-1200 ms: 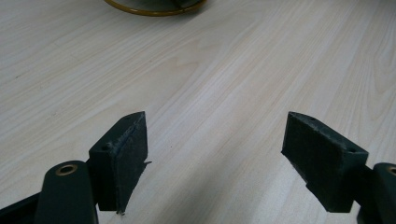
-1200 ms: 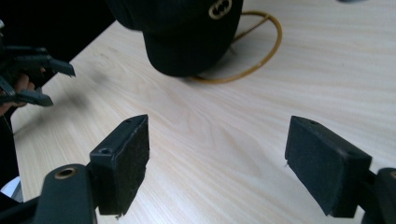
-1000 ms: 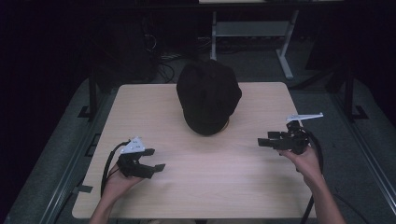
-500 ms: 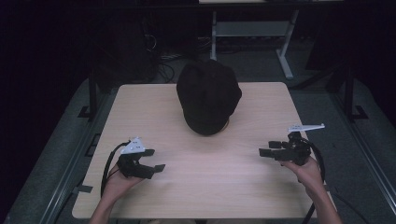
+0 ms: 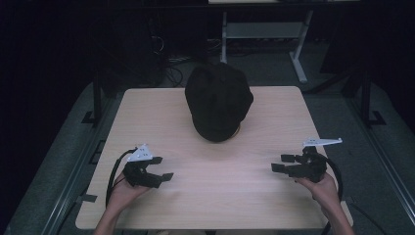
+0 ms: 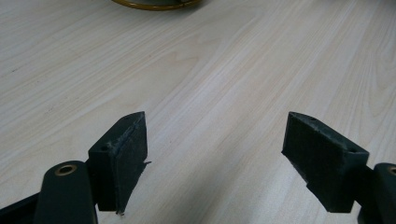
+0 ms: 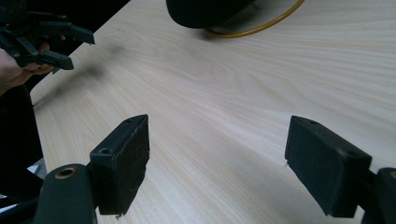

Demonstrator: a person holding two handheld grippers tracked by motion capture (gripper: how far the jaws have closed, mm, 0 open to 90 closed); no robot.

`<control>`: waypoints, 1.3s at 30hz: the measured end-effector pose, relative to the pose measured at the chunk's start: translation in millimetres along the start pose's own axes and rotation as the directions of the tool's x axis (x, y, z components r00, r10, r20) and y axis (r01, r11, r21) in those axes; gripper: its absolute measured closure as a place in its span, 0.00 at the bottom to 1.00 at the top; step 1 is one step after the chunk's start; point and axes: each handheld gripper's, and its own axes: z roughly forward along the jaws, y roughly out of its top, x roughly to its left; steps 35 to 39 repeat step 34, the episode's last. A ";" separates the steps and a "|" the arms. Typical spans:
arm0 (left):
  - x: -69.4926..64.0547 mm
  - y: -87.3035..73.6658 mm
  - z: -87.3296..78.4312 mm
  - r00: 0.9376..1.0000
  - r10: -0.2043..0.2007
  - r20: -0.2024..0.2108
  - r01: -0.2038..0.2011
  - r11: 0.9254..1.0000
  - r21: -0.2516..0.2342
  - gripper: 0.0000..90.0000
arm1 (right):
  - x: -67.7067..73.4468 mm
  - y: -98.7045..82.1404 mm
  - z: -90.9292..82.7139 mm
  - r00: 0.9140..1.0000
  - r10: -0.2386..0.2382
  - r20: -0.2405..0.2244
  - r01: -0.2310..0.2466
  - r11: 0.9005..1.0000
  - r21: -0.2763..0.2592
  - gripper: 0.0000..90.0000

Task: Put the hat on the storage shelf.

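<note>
A black cap (image 5: 218, 100) sits over a gold-rimmed base (image 7: 261, 28) at the back middle of the light wooden table (image 5: 220, 200). My left gripper (image 5: 162, 168) rests low at the front left, held by a hand, jaws pointing right. Its own view shows it open (image 6: 215, 154) over bare wood, with the gold rim (image 6: 154, 5) far ahead. My right gripper (image 5: 282, 163) hovers at the front right, jaws pointing left. It is open (image 7: 217, 158) and holds nothing, and the cap (image 7: 205, 9) lies ahead of it. Both grippers are well apart from the cap.
The left gripper (image 7: 77, 49) and its hand appear at the far left of the right gripper view, by the table's edge. A white desk frame (image 5: 264, 29) and cables (image 5: 161, 46) stand on the dark floor behind the table. Black posts (image 5: 364, 93) flank the table's sides.
My right gripper has moved toward the table's near edge, staying open. The left gripper and the cap have not moved.
</note>
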 end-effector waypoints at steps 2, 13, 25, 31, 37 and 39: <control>-0.2 0.2 -0.3 1.000 0.002 0.000 -0.002 1.000 0.001 0.24 | 1.5 -2.6 1.2 1.000 -0.004 -0.006 0.004 1.000 -0.004 0.24; -1.5 0.2 0.9 1.000 -0.001 0.024 0.001 1.000 0.002 0.24 | 8.0 -19.6 2.0 1.000 -0.004 -0.027 0.003 0.999 -0.039 0.24; -2.9 2.6 2.3 0.998 -0.009 0.056 0.012 0.999 -0.050 0.21 | 19.6 -27.6 11.5 0.999 -0.033 -0.041 0.032 0.999 -0.035 0.24; -5.0 3.2 8.4 0.996 -0.013 0.083 0.017 0.999 -0.045 0.21 | 19.2 -27.6 12.3 0.998 -0.049 -0.041 0.048 0.999 -0.020 0.23; -6.1 3.4 10.2 0.996 -0.018 0.091 0.023 0.999 -0.045 0.21 | 18.7 -28.2 12.7 0.998 -0.054 -0.043 0.053 0.998 -0.015 0.23; -6.1 3.4 10.2 0.996 -0.018 0.091 0.023 0.999 -0.045 0.21 | 18.7 -28.2 12.7 0.998 -0.054 -0.043 0.053 0.998 -0.015 0.23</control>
